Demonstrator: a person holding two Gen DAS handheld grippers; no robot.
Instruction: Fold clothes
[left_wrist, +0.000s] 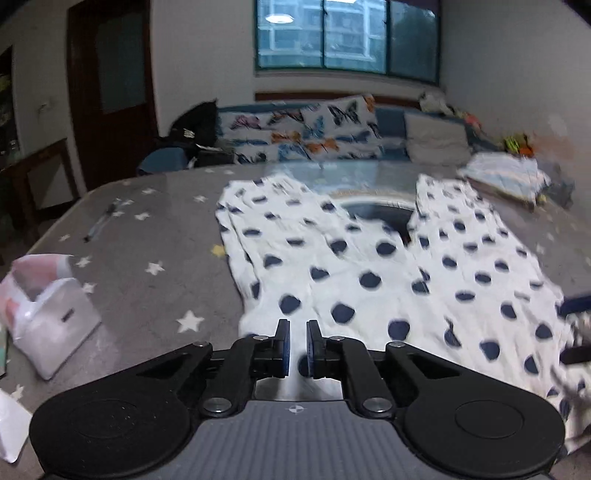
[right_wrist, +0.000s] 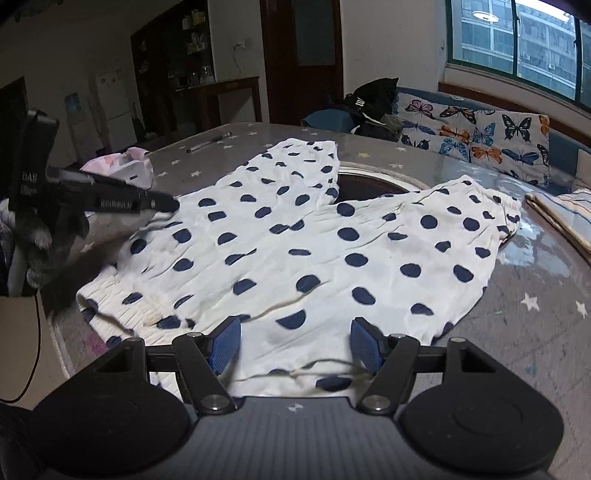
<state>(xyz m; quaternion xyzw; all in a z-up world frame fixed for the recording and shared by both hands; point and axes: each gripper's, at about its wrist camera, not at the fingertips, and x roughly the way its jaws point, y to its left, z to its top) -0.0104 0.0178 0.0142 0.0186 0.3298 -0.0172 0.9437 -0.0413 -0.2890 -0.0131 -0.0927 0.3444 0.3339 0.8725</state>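
Right wrist view: trousers (right_wrist: 295, 236) under wide right gripper (right_wrist: 295, 343), possibly untouched

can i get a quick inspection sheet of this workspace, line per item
surface: grey table with white stars, a round inset under the cloth
job's things: white polka-dot trousers spread flat, legs pointing to the far side; folded striped cloth at the far right
clutter: pen, white plastic bag
grippers: left gripper nearly shut at the trousers' near edge, cloth in the gap, grip not clear; right gripper open over the waistband
cables: one dark cable hanging off the table's left edge
surroundings: butterfly cushions, window, dark door
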